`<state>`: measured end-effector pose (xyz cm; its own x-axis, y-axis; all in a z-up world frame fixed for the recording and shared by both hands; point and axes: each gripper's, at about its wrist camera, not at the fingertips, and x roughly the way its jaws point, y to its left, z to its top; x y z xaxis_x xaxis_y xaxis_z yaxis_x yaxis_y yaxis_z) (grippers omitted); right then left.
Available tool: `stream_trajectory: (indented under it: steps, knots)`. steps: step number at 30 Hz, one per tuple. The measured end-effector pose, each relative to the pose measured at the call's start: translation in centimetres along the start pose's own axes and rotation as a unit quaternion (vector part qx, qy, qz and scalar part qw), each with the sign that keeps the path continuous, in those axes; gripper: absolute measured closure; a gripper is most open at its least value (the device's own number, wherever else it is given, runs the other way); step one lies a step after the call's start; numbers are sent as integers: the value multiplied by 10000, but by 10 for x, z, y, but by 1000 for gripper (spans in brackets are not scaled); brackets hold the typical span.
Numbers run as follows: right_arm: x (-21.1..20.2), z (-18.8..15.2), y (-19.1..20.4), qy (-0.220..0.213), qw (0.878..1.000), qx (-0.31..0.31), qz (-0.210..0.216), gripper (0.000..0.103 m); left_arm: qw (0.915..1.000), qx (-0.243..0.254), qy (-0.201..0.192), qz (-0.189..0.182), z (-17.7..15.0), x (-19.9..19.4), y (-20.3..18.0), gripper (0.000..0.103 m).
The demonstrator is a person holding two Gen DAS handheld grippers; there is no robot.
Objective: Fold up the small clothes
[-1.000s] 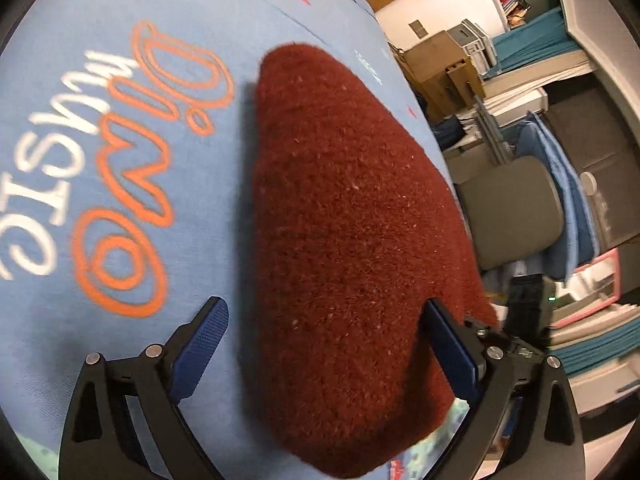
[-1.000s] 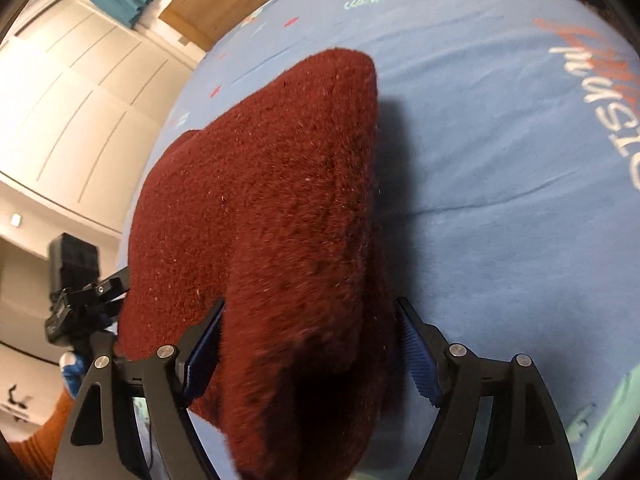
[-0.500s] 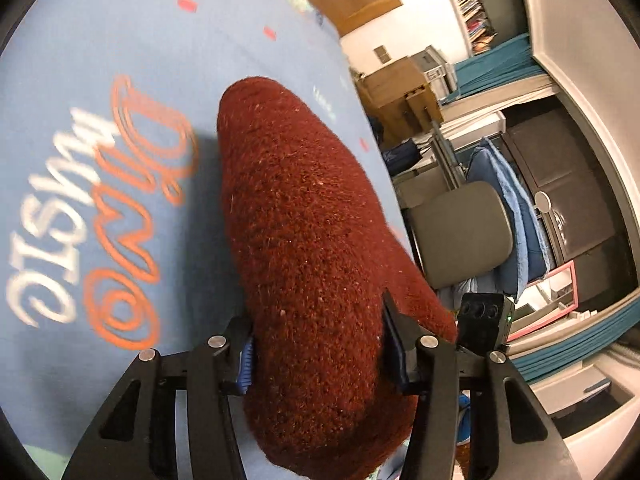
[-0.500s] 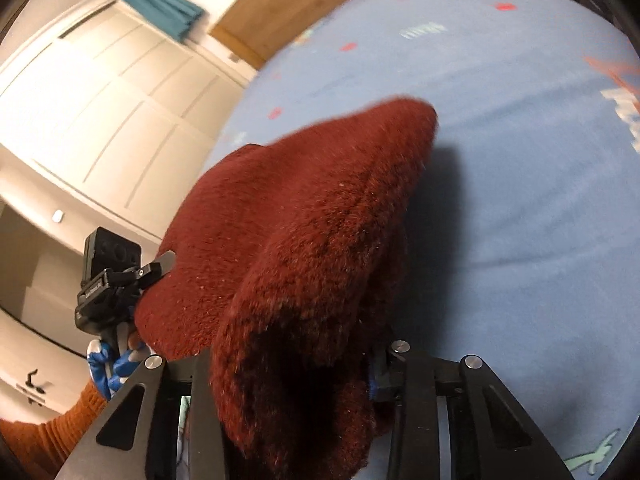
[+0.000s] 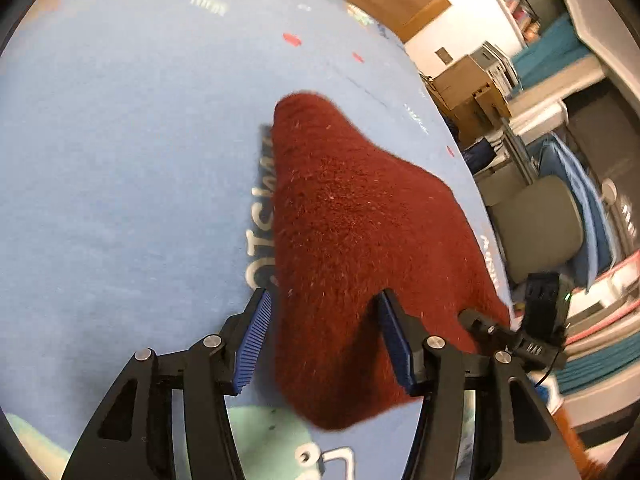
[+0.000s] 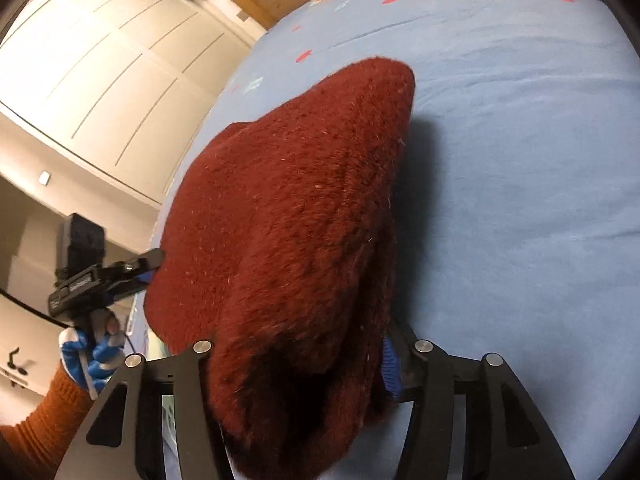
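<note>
Two black grippers with blue ribbed pads, both at the near edge of one fuzzy dark-red knitted garment (image 5: 352,240). Left gripper (image 5: 324,344) half open and opening a little, cloth between its fingers; right pad against the fabric, left pad just beside it, a narrow gap showing there. Right gripper (image 6: 296,364) about half open too, jaws opening, a thick bunched fold of the same garment filling the gap and pressing on both sides. Garment stretched between the two, lifted at the near edge, far end lying on a light-blue printed bedsheet (image 5: 120,160). White lettering (image 5: 262,216) on the sheet partly hidden under the cloth's left edge. No containers holding anything within reach. Wide bare sheet left of the garment in the left view and right of it in the right view. Bed edge close behind the left gripper in the right view, beside a hand in a blue-and-white glove (image 6: 90,354) with an orange knit sleeve (image 6: 36,428).
</note>
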<state>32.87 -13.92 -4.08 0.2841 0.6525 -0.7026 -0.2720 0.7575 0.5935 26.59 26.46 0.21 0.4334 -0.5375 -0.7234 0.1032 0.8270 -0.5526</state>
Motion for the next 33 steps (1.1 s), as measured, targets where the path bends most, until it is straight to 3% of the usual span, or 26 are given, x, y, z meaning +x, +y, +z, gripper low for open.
stream_trajectory:
  steps: [4, 7, 10, 14, 20, 23, 26, 33]
  knots:
    - [-35, -1, 5, -301, 9995, -100, -89, 47, 9988, 460, -103, 124, -13, -26, -23, 54]
    - [-46, 1, -4, -505, 9987, -27, -76, 47, 9976, 645, -120, 217, -32, -18, -45, 54]
    - [-40, -2, -13, -389, 9983, 78, -417, 47, 9962, 718, 91, 490, -48, 11, -52, 54]
    - [-23, -5, -24, -126, 9961, 129, -858, 47, 9963, 677, 181, 499, -52, 33, -51, 50]
    - [-10, -4, -32, -129, 9944, 356, -983, 41, 9969, 533, 119, 569, -48, 45, -48, 43]
    - [-13, -4, -29, -99, 9934, 300, -1106, 39, 9968, 458, 27, 653, -46, 40, -50, 43]
    - [-23, -8, -17, -168, 9923, 260, -1198, 38, 9935, 584, -153, 961, -40, 40, -70, 43]
    - [-56, -31, 6, -350, 9868, 133, -1577, 37, 9788, 951, -763, 1645, -62, 11, -112, 44]
